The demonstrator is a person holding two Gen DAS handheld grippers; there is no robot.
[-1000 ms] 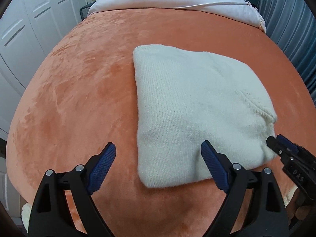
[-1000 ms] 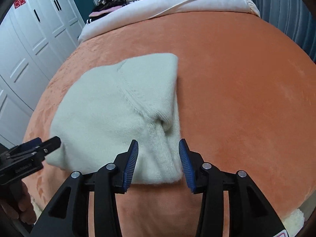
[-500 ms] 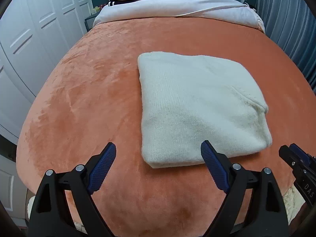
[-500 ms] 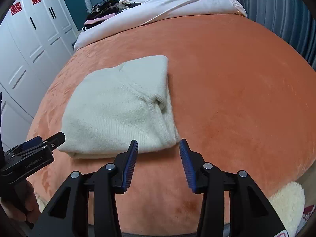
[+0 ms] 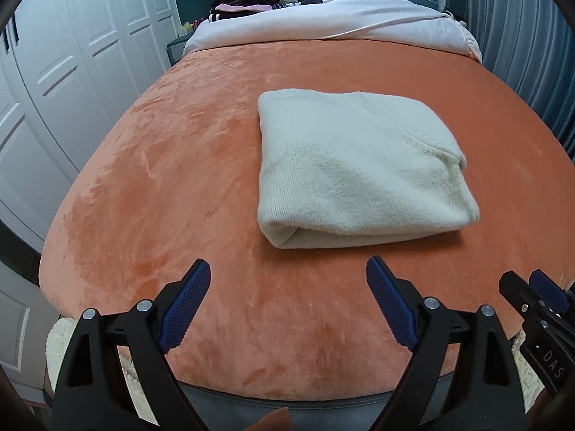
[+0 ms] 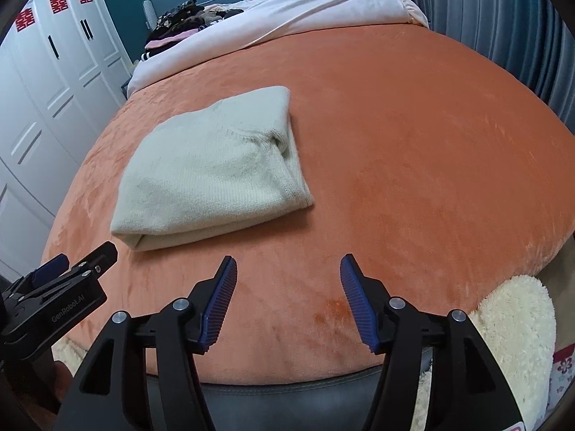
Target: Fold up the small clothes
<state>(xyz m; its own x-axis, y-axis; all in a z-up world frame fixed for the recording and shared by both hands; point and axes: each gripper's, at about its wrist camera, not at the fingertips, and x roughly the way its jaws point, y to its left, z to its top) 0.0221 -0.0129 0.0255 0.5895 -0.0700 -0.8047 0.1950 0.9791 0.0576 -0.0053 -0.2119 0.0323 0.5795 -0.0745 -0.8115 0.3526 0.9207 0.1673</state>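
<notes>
Both grippers pulled back off folded sweater (image 5: 355,172); jaws wider.

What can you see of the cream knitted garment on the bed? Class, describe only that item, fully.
The cream garment is a soft, fine-ribbed knit, folded into a thick, roughly rectangular bundle of several layers. The near edge shows a rounded fold with layers stacked beneath; one side has a tucked seam forming a small pocket-like notch. It lies flat on the orange plush cover, toward the near end of the bed. Nothing else touches it: the left gripper and right gripper are both open, short of its near edge.
</notes>
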